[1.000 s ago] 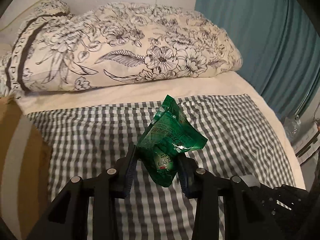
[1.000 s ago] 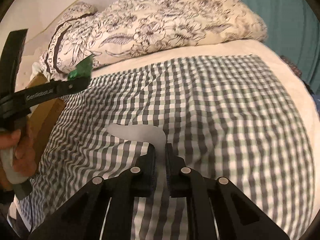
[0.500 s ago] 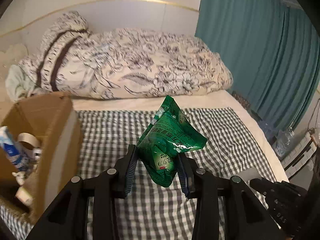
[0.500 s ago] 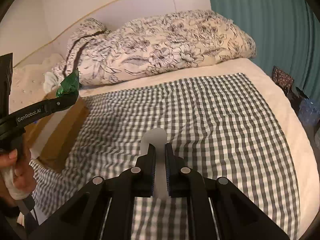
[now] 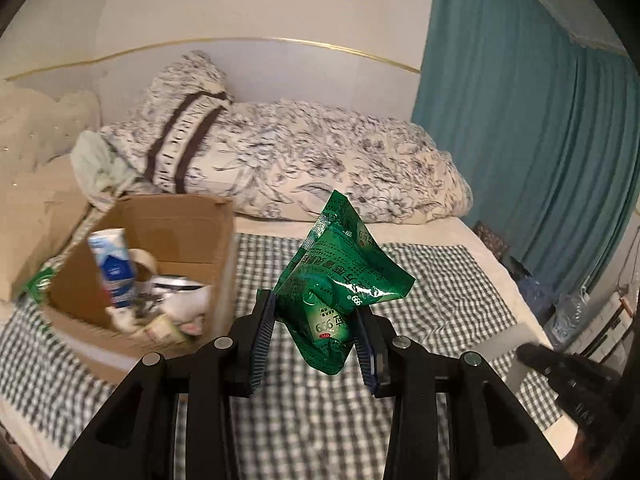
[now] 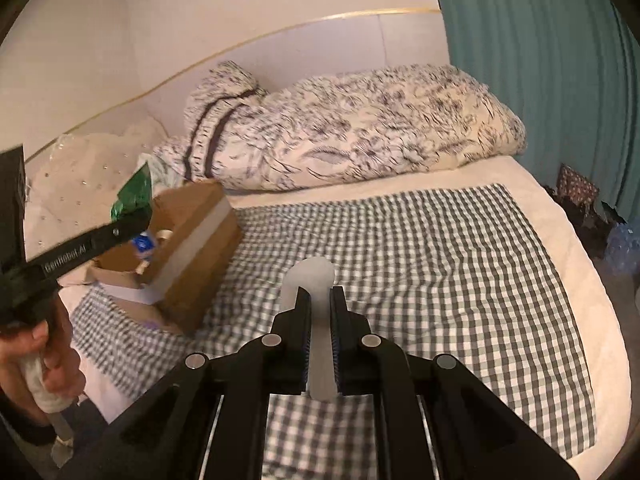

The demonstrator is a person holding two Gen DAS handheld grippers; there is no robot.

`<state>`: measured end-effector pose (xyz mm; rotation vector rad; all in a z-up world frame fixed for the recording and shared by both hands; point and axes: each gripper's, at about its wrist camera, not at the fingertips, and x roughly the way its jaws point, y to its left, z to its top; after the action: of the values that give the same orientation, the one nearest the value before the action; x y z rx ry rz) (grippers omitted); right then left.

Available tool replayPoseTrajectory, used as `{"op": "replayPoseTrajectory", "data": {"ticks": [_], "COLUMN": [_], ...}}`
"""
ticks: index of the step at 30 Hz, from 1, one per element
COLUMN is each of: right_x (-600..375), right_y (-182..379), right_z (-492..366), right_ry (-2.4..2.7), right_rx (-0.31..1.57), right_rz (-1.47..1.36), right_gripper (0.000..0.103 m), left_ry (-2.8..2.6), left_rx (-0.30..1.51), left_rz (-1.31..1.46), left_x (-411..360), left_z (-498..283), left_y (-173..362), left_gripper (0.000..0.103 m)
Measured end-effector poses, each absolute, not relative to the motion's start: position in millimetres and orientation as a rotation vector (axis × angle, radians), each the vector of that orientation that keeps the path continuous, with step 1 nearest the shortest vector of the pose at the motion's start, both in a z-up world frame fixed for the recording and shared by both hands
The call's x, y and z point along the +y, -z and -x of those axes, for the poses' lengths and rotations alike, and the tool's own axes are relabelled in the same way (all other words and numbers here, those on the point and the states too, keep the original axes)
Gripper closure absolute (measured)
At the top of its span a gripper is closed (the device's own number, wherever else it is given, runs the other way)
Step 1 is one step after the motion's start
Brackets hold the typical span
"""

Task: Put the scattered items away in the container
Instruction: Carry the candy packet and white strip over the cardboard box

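The cardboard box (image 5: 160,264) sits at the left on the bed's checked cloth (image 5: 440,280), already holding odds and ends. The left hand-held gripper (image 5: 316,336) pinches a green sachet (image 5: 340,280) by its lower half, angled down – ready for dropping in. The right hand-held gripper (image 6: 320,320) clamps a white spoon-like piece (image 6: 314,276) – also pointing downward.

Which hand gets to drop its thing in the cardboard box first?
Probably the left. The left gripper holds the green packet close beside the cardboard box. The right gripper, clamping a white flat piece, sits farther out over the checked cloth.
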<state>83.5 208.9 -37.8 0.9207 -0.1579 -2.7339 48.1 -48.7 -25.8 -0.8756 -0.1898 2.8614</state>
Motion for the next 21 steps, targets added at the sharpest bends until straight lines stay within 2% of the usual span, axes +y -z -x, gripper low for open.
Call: {"op": "replayPoseTrajectory", "data": {"ticks": [8, 21], "right_x": [170, 88], "right_y": [22, 0], "right_z": [-115, -121], "right_ry": [2.669, 2.527], "right_rx": [-0.157, -0.09], "right_rz": [-0.834, -0.751], "right_gripper": [0.095, 0.095], "left_ry": [-2.962, -3.102], "left_rx": [-0.19, -0.195], "left_rz": [0.815, 0.744], "left_x": [-88, -148], "left_z": [-96, -125], "left_y": [11, -12], "left_gripper": [0.065, 0.065]}}
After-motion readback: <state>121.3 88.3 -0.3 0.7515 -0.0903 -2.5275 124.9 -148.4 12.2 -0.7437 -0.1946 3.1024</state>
